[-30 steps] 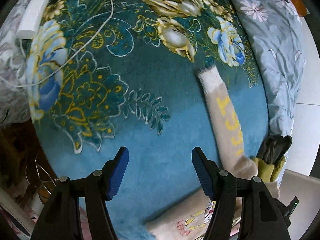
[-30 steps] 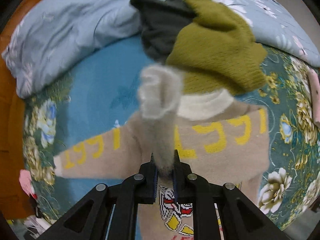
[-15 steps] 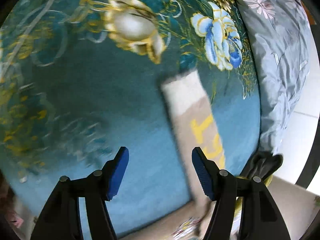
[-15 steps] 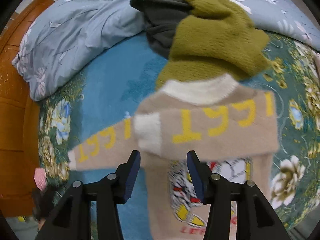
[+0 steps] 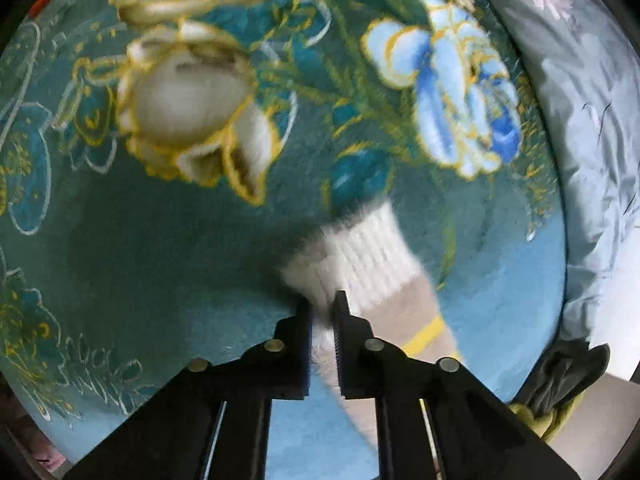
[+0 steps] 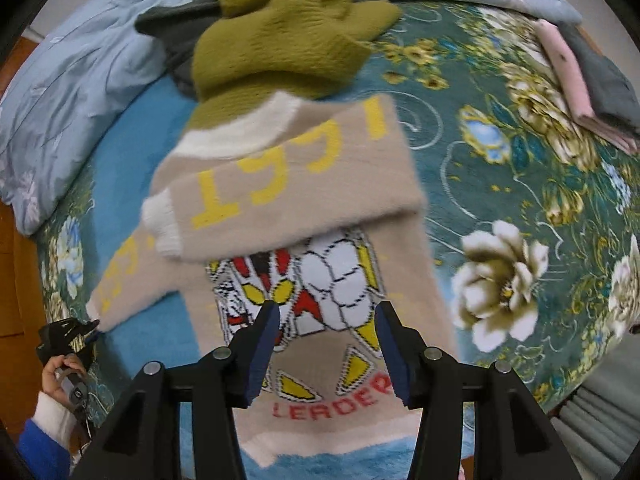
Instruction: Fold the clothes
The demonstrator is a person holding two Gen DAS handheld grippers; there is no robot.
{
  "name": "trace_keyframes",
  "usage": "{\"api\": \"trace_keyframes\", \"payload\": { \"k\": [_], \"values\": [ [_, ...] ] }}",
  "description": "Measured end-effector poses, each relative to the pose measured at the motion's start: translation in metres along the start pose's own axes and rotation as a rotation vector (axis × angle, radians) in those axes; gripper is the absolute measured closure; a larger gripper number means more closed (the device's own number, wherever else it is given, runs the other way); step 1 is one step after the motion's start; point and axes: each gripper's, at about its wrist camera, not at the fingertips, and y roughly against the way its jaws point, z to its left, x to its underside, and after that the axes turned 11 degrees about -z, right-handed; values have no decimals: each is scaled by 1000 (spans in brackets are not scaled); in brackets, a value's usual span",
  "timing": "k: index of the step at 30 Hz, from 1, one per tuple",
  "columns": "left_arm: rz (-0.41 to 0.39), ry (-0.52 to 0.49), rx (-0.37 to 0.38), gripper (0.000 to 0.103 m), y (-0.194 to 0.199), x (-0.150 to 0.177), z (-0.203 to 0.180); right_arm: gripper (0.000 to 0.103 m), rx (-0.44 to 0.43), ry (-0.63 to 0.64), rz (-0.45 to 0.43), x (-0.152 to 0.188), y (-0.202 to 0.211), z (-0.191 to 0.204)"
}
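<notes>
Left claw (image 5: 322,308) is pinched tight on the white ribbed cuff (image 5: 356,256) of the beige sweater (image 6: 320,240), down on the floral blanket (image 5: 160,260). Right claw (image 6: 326,320) hangs with its jaws wide apart, gripping nothing, above the sweater's printed chest. That sweater lies flat on the bed with one sleeve folded across its chest; an olive knit (image 6: 280,36) touches its collar.

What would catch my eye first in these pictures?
A beige sweater with a bright cartoon print lies spread on a teal flowered blanket, one sleeve already folded across its chest. An olive-green knit is heaped behind it. The left tool pinches the other sleeve's white cuff.
</notes>
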Motion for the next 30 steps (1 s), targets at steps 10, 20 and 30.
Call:
{"api": "trace_keyframes", "payload": {
  "k": [10, 20, 30],
  "values": [
    [-250, -437, 345, 97, 146, 49, -107, 50, -93, -53, -29, 7, 3, -6],
    [-154, -925, 620, 98, 224, 243, -242, 50, -191, -165, -44, 12, 0, -62],
    [118, -1314, 518, 98, 149, 481, -293, 50, -184, -378, -75, 23, -11, -183]
  ]
}}
